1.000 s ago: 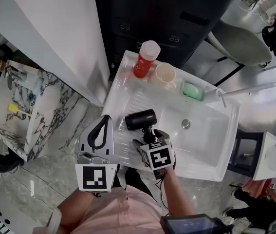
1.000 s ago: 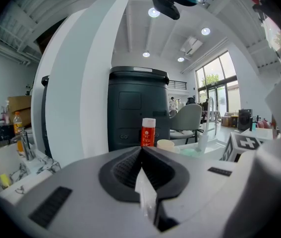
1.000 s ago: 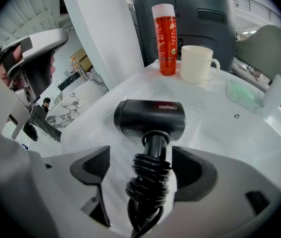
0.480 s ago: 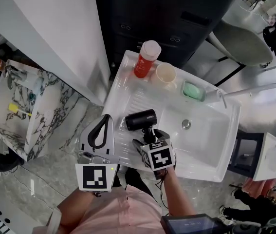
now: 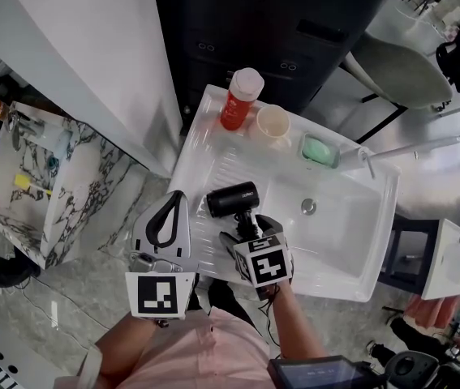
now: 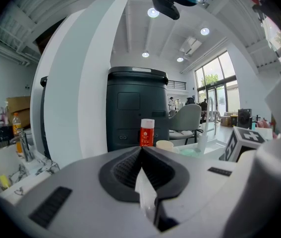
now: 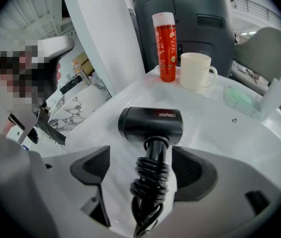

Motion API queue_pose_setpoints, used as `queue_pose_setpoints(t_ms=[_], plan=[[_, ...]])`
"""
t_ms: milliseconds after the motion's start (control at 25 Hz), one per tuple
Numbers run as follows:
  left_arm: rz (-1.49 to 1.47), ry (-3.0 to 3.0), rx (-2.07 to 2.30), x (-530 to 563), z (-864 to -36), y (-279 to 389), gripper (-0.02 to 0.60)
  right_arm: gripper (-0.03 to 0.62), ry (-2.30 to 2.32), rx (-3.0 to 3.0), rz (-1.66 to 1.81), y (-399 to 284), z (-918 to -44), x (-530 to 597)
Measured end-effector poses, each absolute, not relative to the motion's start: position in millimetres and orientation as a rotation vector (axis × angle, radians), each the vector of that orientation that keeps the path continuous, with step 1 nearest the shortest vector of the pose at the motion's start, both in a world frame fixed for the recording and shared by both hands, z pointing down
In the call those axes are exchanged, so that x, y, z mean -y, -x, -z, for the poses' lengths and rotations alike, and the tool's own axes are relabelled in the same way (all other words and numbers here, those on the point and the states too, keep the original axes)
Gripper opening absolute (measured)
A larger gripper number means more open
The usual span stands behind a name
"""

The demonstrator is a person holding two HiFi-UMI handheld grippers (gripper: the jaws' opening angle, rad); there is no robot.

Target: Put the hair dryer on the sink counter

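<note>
Nothing has moved. Hair dryer point(image 5: 231, 199) rests on the desk point(image 5: 213, 160) inside the wide-open right gripper point(image 5: 244, 232); pull back straight. Left gripper point(image 5: 177, 201) is pinched, empty.

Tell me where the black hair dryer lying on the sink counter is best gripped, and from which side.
Probably the handle. The hair dryer lies flat on the sink counter, barrel crosswise, cord-wrapped handle pointing at the near edge. The handle is slim; the barrel looks too wide. Come from that near edge, as the right gripper does, jaws apart either side.
</note>
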State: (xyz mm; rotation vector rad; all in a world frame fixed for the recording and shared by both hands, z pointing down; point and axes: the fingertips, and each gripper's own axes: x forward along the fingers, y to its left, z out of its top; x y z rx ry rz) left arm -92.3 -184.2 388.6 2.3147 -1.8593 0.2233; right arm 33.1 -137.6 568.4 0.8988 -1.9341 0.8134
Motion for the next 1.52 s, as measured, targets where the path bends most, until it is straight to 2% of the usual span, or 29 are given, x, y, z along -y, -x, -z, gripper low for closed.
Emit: queue_pose_setpoints(t_ms=[480,800,1000,1320,1520], plan=[[-0.175,-2.365,1.867,174,-359,75,0.009,0.397,-0.999,2.062,-0.746,-43,-504,142],[-0.100,-2.447,1.934,169,-290,67,0.009,0.314,-1.296,2.316,-0.519,-66,-391,173],[-0.027,-2.483,1.937,168,-272,54,0.009,0.294,-1.358,2.360,-0.479,-76,-379,174],[-0.031,-2.506,1.935,169,-267,54,0.009,0.184,-1.520,2.407,-0.313,-88,-339,176],[0.016,-2.512,1.922,174,-261,46,0.009,0.155,-1.660,2.366,-0.291,-122,-326,179]])
